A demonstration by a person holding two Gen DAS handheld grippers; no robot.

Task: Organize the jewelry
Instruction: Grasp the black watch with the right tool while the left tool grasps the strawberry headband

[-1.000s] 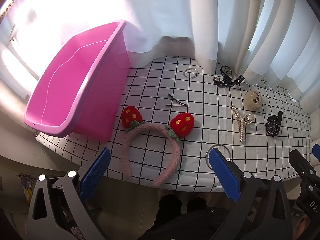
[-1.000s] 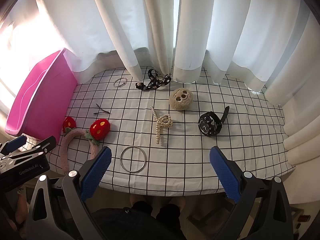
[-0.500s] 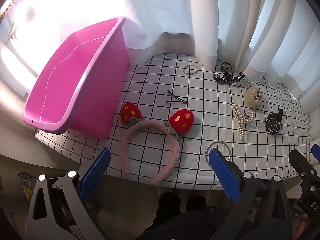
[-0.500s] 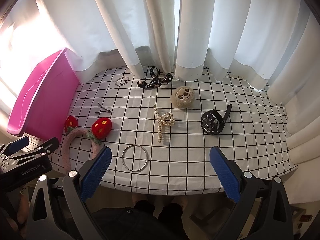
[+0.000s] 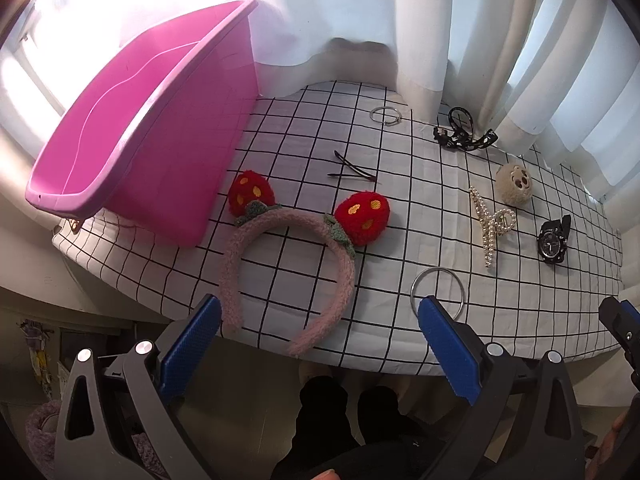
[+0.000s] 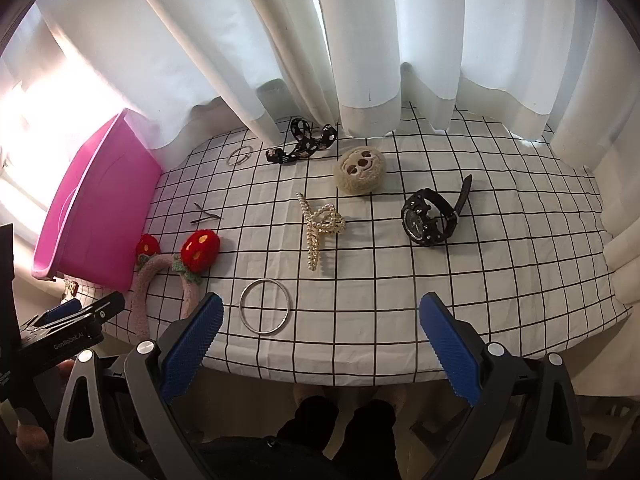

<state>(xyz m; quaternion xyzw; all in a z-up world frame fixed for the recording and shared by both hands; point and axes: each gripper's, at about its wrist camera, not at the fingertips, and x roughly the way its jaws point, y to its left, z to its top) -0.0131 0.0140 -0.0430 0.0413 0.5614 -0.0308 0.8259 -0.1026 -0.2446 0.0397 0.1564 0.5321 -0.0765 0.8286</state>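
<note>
- both grippers hover off the near table edge, touching nothing; the left gripper (image 5: 318, 344) has its jaws wide apart and empty, and so does the right gripper (image 6: 320, 340).
- nearest the left jaws lies the headband (image 5: 286, 264), its two ends pointing back toward the jaws and overhanging the table (image 5: 520, 320) edge, its arch and strawberries pointing away. judged risk: a push on the ends could tip it off the edge, and its soft pile may slip in a shallow grip.
- the big ring (image 6: 265, 306) lies flat just ahead of the right gripper's left jaw. judged risk: thin and flat on cloth, it may skid or bunch the cloth rather than lift.
- further ahead, between the right jaws, the pearl clip (image 6: 320, 226) has its long axis running near to far, loop on the right side.
- the watch (image 6: 430, 216) sits ahead toward the right jaw, strap pointing away and right.
- the hairpins (image 5: 352, 170), ahead between the left jaws, lie crossed with their long axes mostly across the view; likely the hardest to pinch.
- farthest are the plush ball (image 6: 360, 170), black clip (image 6: 302, 146) and small rings (image 6: 239, 155).
- the bin (image 5: 132, 120), beyond the left jaw, looks empty; nothing is sorted yet.
</note>
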